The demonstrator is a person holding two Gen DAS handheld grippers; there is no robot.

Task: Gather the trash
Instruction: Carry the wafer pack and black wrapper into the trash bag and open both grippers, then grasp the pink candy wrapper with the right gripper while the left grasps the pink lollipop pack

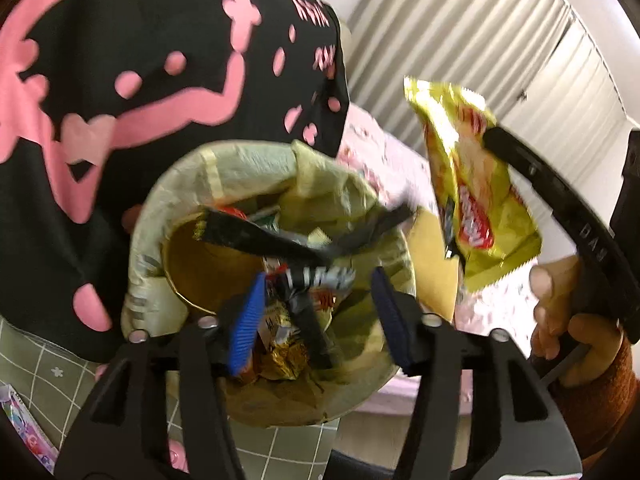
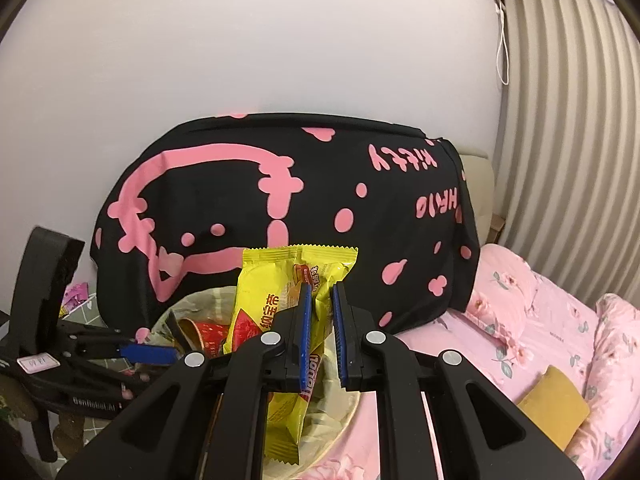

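Trash, in the form of a yellow snack wrapper (image 2: 280, 300), is pinched near its middle between the blue pads of the right tool (image 2: 320, 332), jaws narrow and closed on it; it hangs with its lower end trailing toward the lined trash bin (image 1: 168, 216), beside and above the rim, not yet inside. This hold appears intended to carry the wrapper clear of the bed (image 2: 540, 320) and bring it over the bin mouth for release. The left tool (image 1: 316, 320) hovers directly over the bin opening, jaws standing wide with nothing pressed between the pads; a dark wrapper (image 1: 280, 240) blurs just beyond them, above the rubbish already in the bin, and contact cannot be confirmed. The bin holds assorted packets and a gold-coloured cup (image 1: 200, 268), with room remaining. Clearance is tight: a black and pink garment (image 2: 300, 200) crowds the far rim, the bed adjoins the bin on one side, and both tools converge on the same opening. In my judgement the right tool needs the left withdrawn before lowering. A tan card (image 2: 554, 404) lies on the bed.
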